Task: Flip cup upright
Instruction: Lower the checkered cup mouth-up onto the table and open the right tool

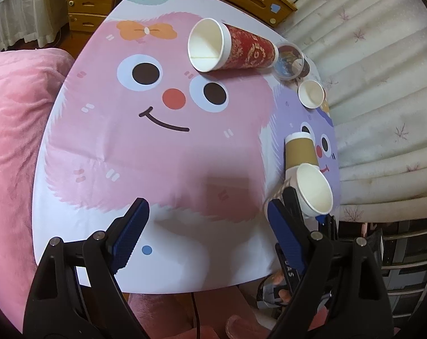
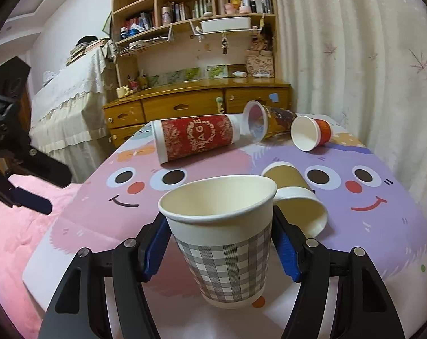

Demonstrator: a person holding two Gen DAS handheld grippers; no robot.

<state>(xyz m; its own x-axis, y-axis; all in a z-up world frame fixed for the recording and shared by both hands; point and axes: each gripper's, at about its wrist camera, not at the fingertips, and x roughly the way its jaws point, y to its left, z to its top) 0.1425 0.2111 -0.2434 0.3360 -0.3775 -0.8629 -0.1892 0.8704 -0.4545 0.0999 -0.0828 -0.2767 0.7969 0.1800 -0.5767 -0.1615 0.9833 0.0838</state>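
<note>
The plaid cup [image 2: 227,243] is sitting mouth-up, tilted slightly, between the blue pads of the right hand-held gripper [image 2: 223,243], which is pinching it on both sides just under the rim; its base is hovering at or just above the counter [image 2: 382,226] near the front edge, and I cannot tell whether it is touching. In the left wrist view the same plaid cup [image 1: 312,189] is showing at 4 o'clock, with the right hand-held gripper [image 1: 303,206] clamped on it.

Just behind it at 1 o'clock, a tan cup [image 2: 295,195] is lying on its side, mouth facing the camera. Farther back at 12 o'clock, a red cup [image 2: 196,138] is lying sideways across the counter. At 1 o'clock behind that, a clear cup [image 2: 258,121] is lying on its side, and beside it a small orange cup [image 2: 312,132] is lying with its white mouth toward the camera.

The left hand-held gripper [image 1: 205,231] is hanging over the pink-monster print with its jaws spread wide and holding nothing. It is showing at 9 o'clock in the right wrist view as left hand-held gripper [image 2: 21,186].

A wooden dresser [image 2: 199,107] is standing beyond the counter, with a bookshelf [image 2: 193,14] above it
</note>
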